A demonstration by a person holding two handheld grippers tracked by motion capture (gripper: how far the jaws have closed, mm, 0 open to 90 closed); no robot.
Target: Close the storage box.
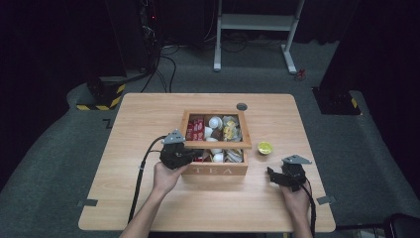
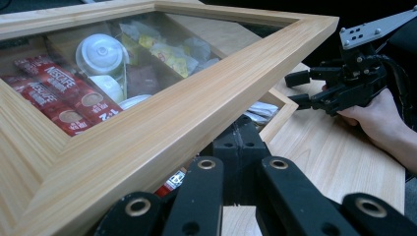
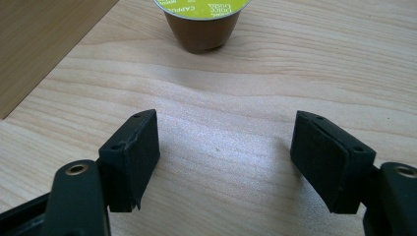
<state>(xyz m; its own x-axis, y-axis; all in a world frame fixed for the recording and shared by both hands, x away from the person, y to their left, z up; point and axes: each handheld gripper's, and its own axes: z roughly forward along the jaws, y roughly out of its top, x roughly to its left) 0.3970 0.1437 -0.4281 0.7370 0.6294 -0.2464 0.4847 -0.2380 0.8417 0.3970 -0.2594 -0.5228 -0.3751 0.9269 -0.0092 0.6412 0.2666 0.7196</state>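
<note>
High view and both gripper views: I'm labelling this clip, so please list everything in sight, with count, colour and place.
Table: one, light wood, centre of the high view.
Tea box: one, wooden, marked TEA, mid-table.
Lid: one, wood frame with clear pane, partly raised over the box.
Sachets: several, red, left compartment.
Pods: a few, white, middle compartments.
Wrapped packets: several, yellow and clear, right compartment.
Coffee capsule: one, brown with lime-green top, on the table right of the box.
Round insert: one, grey, far table edge.
Tape pieces: two, grey, near corners.
Left hand-held gripper: black, shut, at the lid's front-left edge.
Right hand-held gripper: black, open, empty, facing the capsule.
</note>
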